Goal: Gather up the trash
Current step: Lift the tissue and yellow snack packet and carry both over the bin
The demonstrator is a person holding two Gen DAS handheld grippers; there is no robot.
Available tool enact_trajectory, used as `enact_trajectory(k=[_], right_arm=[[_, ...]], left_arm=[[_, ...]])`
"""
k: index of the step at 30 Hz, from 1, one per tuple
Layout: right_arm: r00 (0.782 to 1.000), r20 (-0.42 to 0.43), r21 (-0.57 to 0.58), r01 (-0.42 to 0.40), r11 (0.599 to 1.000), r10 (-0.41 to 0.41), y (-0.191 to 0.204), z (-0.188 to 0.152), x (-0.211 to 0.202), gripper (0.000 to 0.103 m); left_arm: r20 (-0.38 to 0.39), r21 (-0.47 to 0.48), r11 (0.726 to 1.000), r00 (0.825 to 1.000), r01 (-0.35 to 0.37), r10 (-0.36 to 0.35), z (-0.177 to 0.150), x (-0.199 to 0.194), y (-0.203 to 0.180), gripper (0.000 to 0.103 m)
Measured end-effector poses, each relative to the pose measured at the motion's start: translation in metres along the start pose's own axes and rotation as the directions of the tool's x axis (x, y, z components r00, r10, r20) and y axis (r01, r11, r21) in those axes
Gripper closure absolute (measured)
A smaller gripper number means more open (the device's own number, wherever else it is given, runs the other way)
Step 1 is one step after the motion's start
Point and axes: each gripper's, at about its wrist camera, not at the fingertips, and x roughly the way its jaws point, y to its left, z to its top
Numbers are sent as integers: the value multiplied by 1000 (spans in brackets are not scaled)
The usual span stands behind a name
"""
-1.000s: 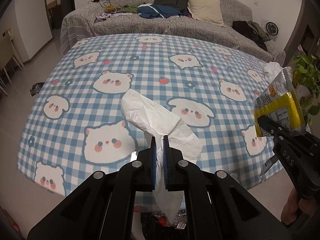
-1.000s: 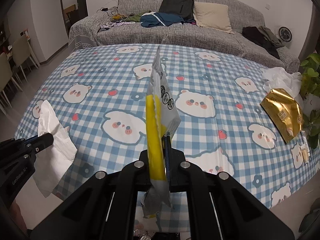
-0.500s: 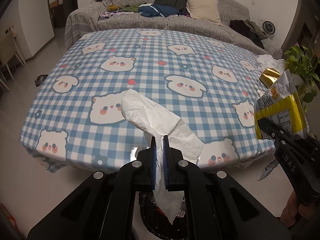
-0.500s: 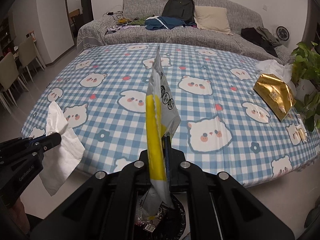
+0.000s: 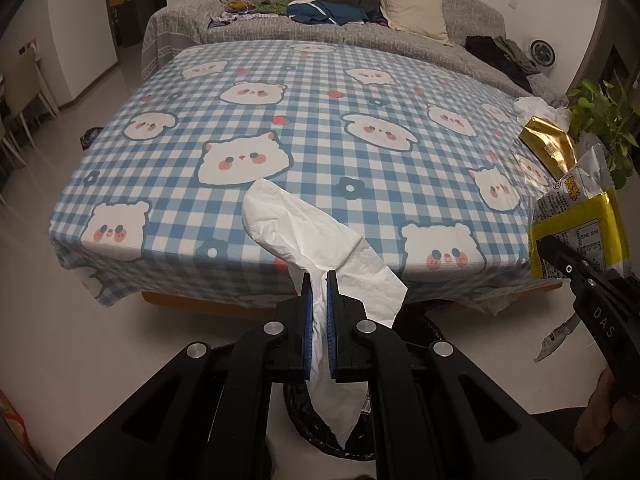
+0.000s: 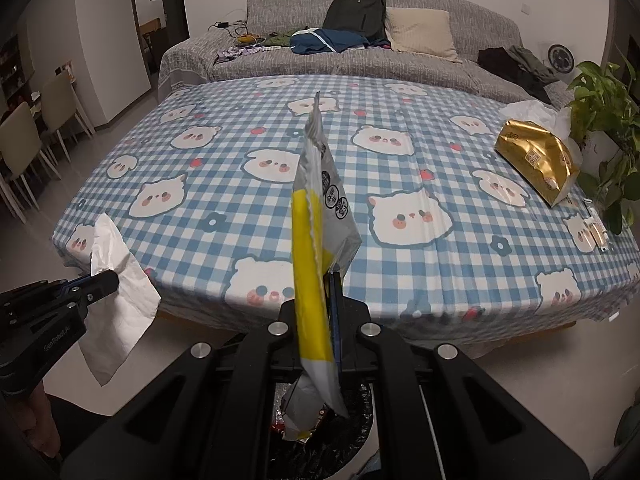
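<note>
Checked tablecloth (image 6: 400, 152); "GenRobot.AI" left gripper (image 6: 108, 280).

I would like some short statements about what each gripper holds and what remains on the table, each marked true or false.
1. The left gripper is shut on a white tissue. True.
2. The right gripper is empty. False: it grips a yellow and silver snack wrapper.
3. A gold packet lies on the table. True.
4. The tissue rests on the tablecloth. False: it hangs in the air, clamped in the gripper.
</note>
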Motion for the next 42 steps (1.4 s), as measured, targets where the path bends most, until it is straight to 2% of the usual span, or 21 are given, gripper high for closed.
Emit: enact_trajectory(k=[10,19,28,42], right_arm=[[1000,-13,2,-11,1000,12,7,-30,-8,98],[999,-43,7,-7,1000,8,10,-54,-4,98],[997,-73,2,-8,1000,8,15,-76,3,98],[982,-189,-15,-22,1000,19,31,-109,56,98]], left_arm=[[13,-6,1000,1000,23,-23,-24,-11,7,98],[-2,0,1000,1000,30,-30,-51,-6,12,98],[-35,15,999,998,43,-42,-76,13,17,98],[-95,-4,1000,995,24,-24,-98,63,33,98]])
